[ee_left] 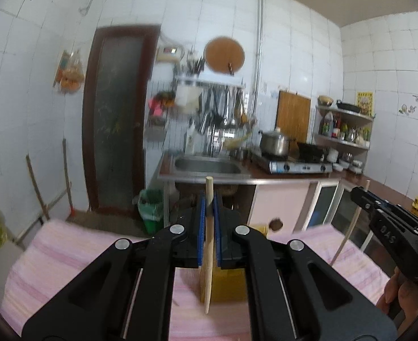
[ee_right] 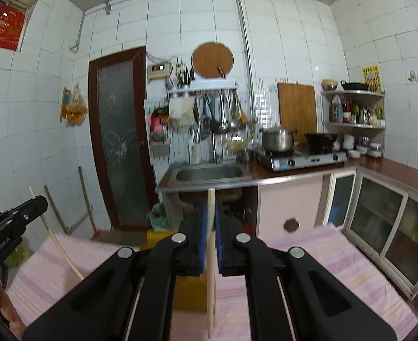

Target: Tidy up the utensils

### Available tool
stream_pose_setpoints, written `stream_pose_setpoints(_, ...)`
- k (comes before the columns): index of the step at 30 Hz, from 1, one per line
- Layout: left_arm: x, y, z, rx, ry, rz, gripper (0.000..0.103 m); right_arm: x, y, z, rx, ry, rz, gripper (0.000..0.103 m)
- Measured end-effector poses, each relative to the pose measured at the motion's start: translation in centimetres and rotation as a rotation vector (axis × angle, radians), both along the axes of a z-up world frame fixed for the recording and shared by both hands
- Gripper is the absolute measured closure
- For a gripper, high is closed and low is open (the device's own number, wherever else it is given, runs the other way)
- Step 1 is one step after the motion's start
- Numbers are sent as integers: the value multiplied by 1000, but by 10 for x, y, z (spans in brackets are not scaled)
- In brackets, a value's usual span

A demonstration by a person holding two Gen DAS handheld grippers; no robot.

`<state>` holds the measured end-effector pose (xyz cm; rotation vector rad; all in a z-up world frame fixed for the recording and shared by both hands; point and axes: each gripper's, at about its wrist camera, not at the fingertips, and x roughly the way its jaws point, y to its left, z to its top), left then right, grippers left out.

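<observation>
In a white-tiled kitchen above a pink striped cloth (ee_left: pixel 67 250), the left gripper (ee_left: pixel 209 207) and right gripper (ee_right: pixel 211 213) each clamp one upright wooden chopstick (ee_left: pixel 209 244) (ee_right: pixel 211 270) at frame centre; judged light, stiff, smooth, best pinched mid-shaft.

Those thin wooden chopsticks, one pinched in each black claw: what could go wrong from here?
The left gripper pinches its pale wooden chopstick near the top, so the long lower end might swing or twist between the blue pads. The right gripper holds a second chopstick the same way. Both tips hang over the pink striped cloth by the yellow box; a slip could drop one outside it.
</observation>
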<state>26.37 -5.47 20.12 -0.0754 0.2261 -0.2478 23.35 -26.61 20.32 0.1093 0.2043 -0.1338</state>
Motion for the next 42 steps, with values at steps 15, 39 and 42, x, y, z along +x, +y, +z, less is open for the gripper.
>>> stream_pose_setpoints(15,117,-50,-22,21,27,-76,99,108,-11,-25,26,23,17,97)
stream_pose_setpoints(39,44,11,-16,89,8,80,5,35,-21,-13,-25,115,-16,19)
stream_pose_setpoints(42,15,18,-15,117,-2,113,5,5,-15,-10,-61,104,-28,11)
